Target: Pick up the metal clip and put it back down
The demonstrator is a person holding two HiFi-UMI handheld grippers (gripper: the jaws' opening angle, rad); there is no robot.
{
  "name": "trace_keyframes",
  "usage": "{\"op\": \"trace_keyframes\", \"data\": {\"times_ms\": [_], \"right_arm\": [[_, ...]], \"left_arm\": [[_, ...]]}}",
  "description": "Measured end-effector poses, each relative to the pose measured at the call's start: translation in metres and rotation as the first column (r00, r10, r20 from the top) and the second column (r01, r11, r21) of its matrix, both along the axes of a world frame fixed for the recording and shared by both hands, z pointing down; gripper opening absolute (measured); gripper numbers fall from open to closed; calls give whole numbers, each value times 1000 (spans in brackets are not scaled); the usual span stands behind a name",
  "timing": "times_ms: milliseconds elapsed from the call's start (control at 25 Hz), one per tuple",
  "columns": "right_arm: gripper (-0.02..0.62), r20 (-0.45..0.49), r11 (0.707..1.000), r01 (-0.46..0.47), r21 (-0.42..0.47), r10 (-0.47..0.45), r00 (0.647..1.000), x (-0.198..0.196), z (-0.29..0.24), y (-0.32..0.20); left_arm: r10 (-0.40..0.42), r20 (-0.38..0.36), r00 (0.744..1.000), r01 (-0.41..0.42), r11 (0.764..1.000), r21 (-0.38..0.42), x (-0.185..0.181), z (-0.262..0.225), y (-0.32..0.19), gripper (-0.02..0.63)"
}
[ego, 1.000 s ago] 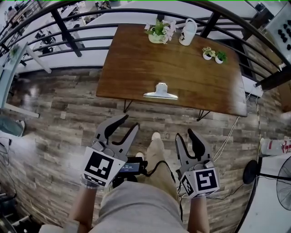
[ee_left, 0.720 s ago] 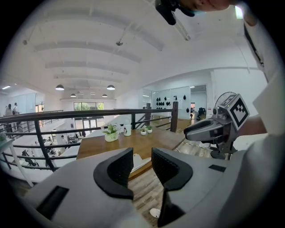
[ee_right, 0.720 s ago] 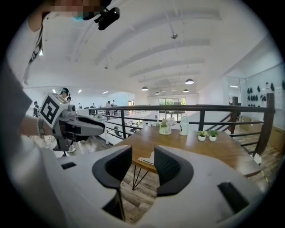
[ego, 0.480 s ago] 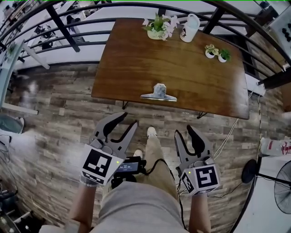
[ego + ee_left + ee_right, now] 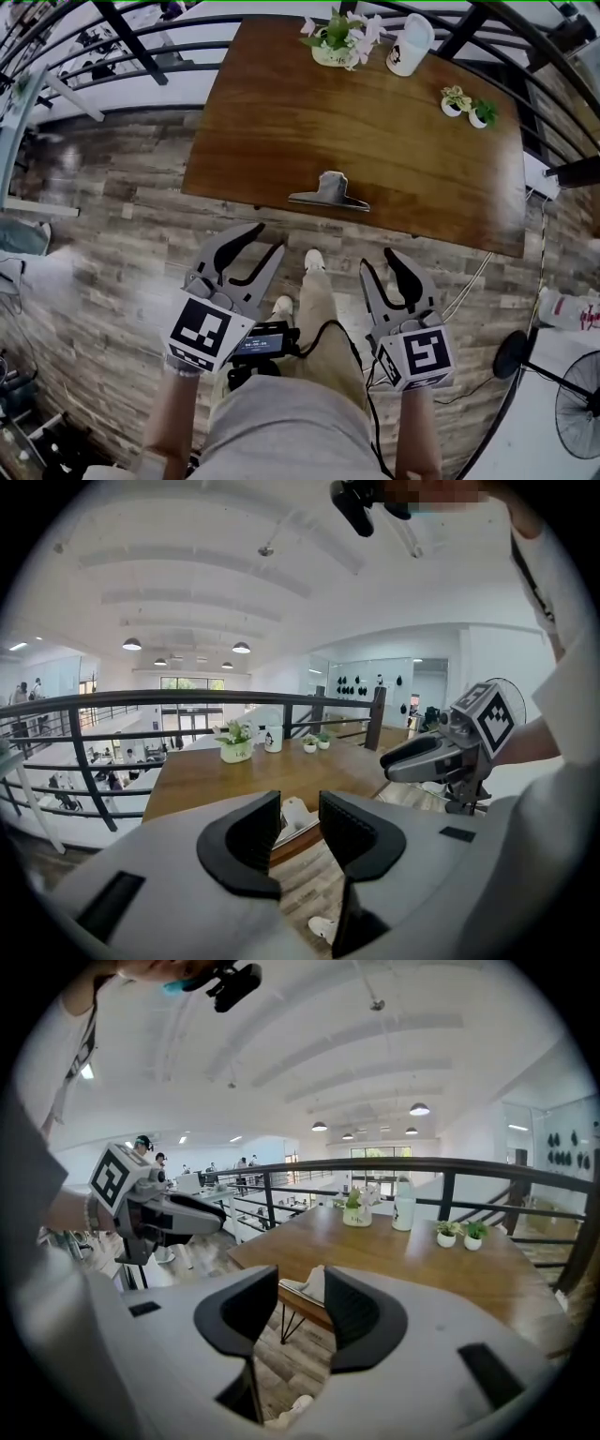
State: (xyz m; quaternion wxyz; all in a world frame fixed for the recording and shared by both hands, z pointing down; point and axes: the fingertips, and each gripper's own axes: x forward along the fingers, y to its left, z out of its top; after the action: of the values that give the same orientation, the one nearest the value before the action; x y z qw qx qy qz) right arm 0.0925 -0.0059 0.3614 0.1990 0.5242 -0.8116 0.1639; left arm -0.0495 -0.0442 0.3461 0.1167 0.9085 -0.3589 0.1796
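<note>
The metal clip [image 5: 328,192] sits at the near edge of the wooden table [image 5: 403,141], where it seems easy to reach from the front. The left gripper [image 5: 265,238] and the right gripper [image 5: 379,260] are both over the floor, short of the table. Their jaws are apart with nothing between them, probably ready for the approach.

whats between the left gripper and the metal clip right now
Only bare plank floor and the table's near edge, in the head view; nothing else separates the left gripper from the metal clip.
</note>
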Motion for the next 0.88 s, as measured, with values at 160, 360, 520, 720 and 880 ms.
{"op": "trace_keyframes", "data": {"times_ms": [160, 360, 520, 720, 880], "right_arm": [[166, -13, 999, 38, -35, -38, 999, 5, 16, -16], [166, -43, 995, 71, -69, -74, 996, 12, 33, -38], [166, -60, 989, 109, -97, -115, 992, 14, 48, -54], [166, -62, 978, 152, -140, -162, 985, 16, 71, -71], [166, -73, 965, 191, -180, -207, 976, 17, 91, -85]], "left_arm": [[-16, -7, 1000, 16, 1000, -16, 5, 15, -14, 132], [-27, 0, 1000, 27, 998, -51, 11, 31, -29, 132], [-45, 12, 999, 46, 996, -80, 11, 48, -40, 132], [-67, 19, 998, 69, 992, -106, 14, 67, -54, 132], [-80, 7, 997, 81, 990, -114, 17, 75, -65, 132]]}}
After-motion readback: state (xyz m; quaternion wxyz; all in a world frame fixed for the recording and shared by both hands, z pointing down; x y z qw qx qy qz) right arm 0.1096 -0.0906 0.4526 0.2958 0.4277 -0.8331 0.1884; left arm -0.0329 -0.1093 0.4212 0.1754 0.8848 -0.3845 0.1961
